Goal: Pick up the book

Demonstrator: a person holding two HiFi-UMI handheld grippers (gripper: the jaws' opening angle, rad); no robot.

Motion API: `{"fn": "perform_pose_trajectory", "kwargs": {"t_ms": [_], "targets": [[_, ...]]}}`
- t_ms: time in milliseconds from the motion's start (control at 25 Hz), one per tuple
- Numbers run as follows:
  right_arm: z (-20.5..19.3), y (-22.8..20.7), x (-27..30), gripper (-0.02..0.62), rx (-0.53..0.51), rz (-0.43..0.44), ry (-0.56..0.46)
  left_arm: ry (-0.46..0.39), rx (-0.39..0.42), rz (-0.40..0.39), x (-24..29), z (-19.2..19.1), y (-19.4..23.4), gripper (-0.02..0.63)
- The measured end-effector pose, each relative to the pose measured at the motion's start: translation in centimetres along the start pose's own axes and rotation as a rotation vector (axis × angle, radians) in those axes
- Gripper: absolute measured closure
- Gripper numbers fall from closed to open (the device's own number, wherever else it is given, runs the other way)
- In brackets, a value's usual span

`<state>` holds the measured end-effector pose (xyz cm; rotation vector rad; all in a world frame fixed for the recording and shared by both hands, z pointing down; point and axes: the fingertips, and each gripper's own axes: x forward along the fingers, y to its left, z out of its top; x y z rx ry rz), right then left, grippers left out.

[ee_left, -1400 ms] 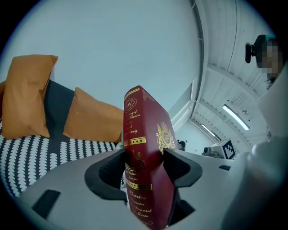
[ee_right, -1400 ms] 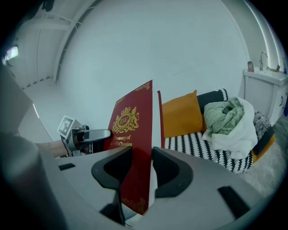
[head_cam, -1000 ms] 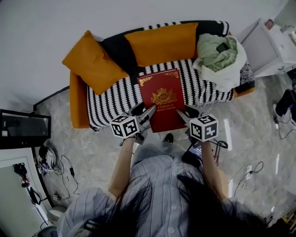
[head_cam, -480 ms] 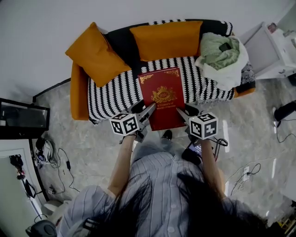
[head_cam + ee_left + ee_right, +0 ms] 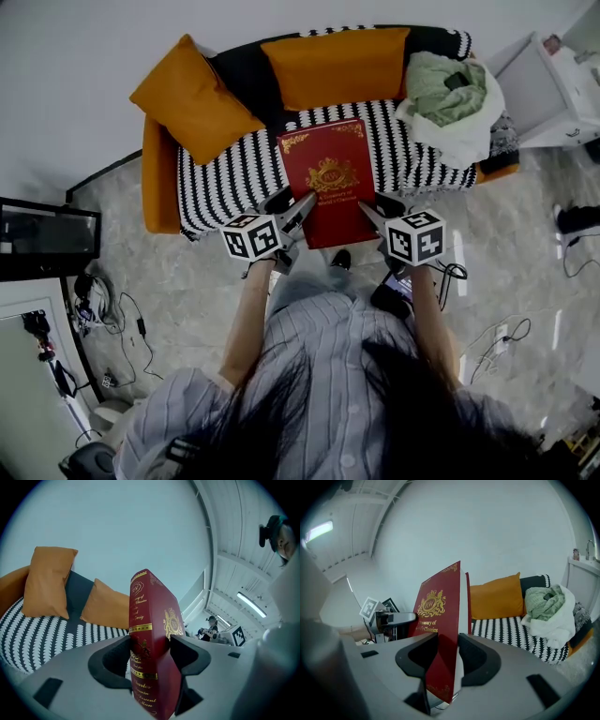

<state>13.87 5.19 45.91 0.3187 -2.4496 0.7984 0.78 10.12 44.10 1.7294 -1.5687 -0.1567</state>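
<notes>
**Clerk:** Item one, the book [image 5: 327, 173]. Description?

**Checker:** Hardback in deep red boards. There is a gilt crest at the centre of the front cover, gilt lettering beneath it and down the spine, and gilt ornament at the far corners.

**Clerk:** Location?

**Checker:** Front cover up, over the front of the striped seat of the sofa [image 5: 161, 202]. The near edge juts past the seat toward the person. Whether the far edge rests on the seat cannot be told.

**Clerk:** Held by?

**Checker:** Two holds. The left gripper [image 5: 302, 210] is at the near left corner, its fingers [image 5: 111, 663] closed across the spine. The right gripper [image 5: 368, 214] is at the near right corner, its fingers [image 5: 477, 660] closed on the fore-edge side with cover and page block between them.

**Clerk:** Handling?

**Checker:** Judged stiff and fairly heavy; the boards should not bend. The cover looks smooth, so it is likely slick under the pads. The page block could sag or fan open on the right if only the cover were pinched.

**Clerk:** Recommended hold?

**Checker:** Both near corners, as at present. Take the full thickness between the fingers and keep the book level.
</notes>
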Motion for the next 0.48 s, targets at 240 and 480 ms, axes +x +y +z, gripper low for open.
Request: {"fn": "perform_pose_trajectory", "kwargs": {"t_ms": [240,480], "targets": [[-0.1,-0.1,-0.1,0.443,0.007,-0.011,0.011,0.012,-0.003,-0.008,0.2,0.1,0.0,0.333],[0.7,-1.1,1.2,0.445,0.014,-0.01,0.005,0.011,0.021,-0.013,1.6,1.7,0.7,0.333]]}}
